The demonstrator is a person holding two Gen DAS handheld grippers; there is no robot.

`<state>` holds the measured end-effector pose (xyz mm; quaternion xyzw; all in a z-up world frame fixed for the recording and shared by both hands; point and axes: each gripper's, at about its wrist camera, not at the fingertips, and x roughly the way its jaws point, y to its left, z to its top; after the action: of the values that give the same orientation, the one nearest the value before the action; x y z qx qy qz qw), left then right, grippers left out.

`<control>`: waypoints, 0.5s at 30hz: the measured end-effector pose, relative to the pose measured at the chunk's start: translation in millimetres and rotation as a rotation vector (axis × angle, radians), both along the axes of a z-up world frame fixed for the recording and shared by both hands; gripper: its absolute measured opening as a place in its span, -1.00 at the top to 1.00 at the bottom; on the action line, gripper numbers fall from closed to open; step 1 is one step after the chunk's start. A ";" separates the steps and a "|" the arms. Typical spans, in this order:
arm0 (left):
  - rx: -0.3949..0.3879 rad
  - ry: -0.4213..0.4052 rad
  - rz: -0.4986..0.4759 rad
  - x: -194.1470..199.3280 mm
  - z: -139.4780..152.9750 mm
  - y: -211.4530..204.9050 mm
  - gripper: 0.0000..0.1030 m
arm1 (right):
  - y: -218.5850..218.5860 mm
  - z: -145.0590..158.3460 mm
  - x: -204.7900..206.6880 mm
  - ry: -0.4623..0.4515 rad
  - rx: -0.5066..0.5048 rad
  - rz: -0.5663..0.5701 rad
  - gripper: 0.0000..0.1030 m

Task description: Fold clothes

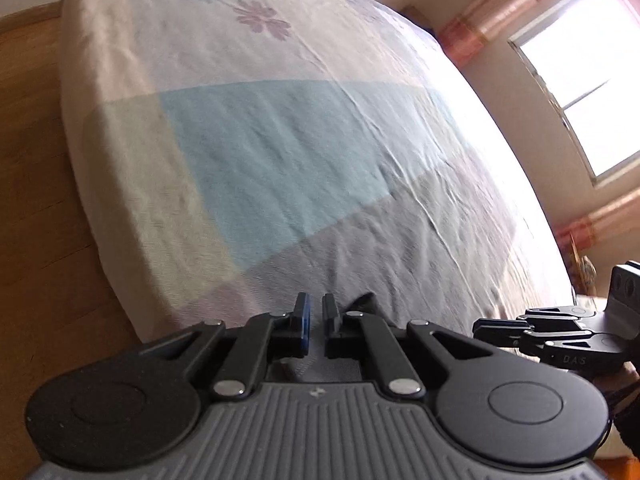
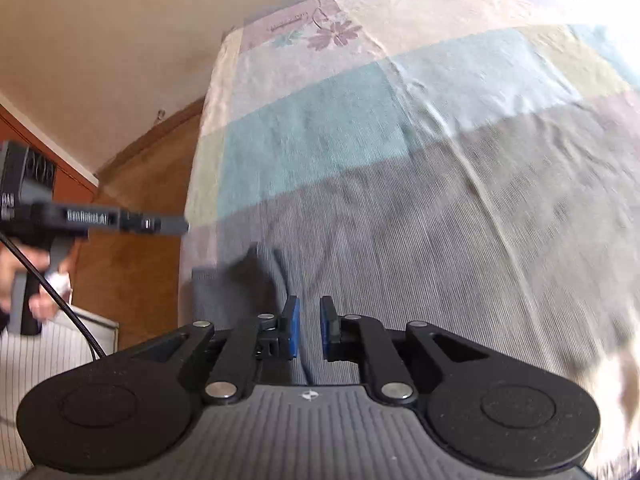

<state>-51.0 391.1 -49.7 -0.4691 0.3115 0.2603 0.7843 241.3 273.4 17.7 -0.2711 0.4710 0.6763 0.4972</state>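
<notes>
A grey, finely striped garment (image 2: 400,232) lies spread on the bed, its near edge under both grippers. My right gripper (image 2: 309,320) has its blue pads close together, with a fold of the garment running between them. A darker bunched fold with a hem (image 2: 236,288) rises just left of it. My left gripper (image 1: 316,320) is nearly closed on grey cloth (image 1: 360,264). The right gripper (image 1: 478,328) shows side-on at the right of the left wrist view. The left gripper (image 2: 182,226) shows side-on at the left of the right wrist view.
The bed carries a patchwork sheet (image 1: 260,152) of blue, yellow and pink squares with flower prints. Wooden floor (image 1: 36,184) runs along its left side. A bright window (image 1: 580,88) with pink curtains is at the right. A hand (image 2: 40,284) and a white striped cloth (image 2: 44,364) are at the left.
</notes>
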 end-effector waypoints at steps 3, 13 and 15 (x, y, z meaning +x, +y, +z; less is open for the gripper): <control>-0.030 -0.001 -0.179 36.0 -0.2 -22.3 0.77 | -47.7 -2.3 -3.8 -0.011 -0.055 -0.023 0.70; 0.010 0.186 -0.483 64.7 -26.5 -98.5 0.64 | -115.0 -50.9 -17.3 -0.084 -0.037 -0.269 0.78; 0.043 0.206 -0.529 71.7 -15.7 -105.0 0.68 | -122.2 -40.4 -10.8 -0.081 -0.001 -0.309 0.67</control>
<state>20.7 286.1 -65.4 -0.3261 0.4955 0.0992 0.7990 230.5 151.2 -22.8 -0.2227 0.4871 0.5799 0.6139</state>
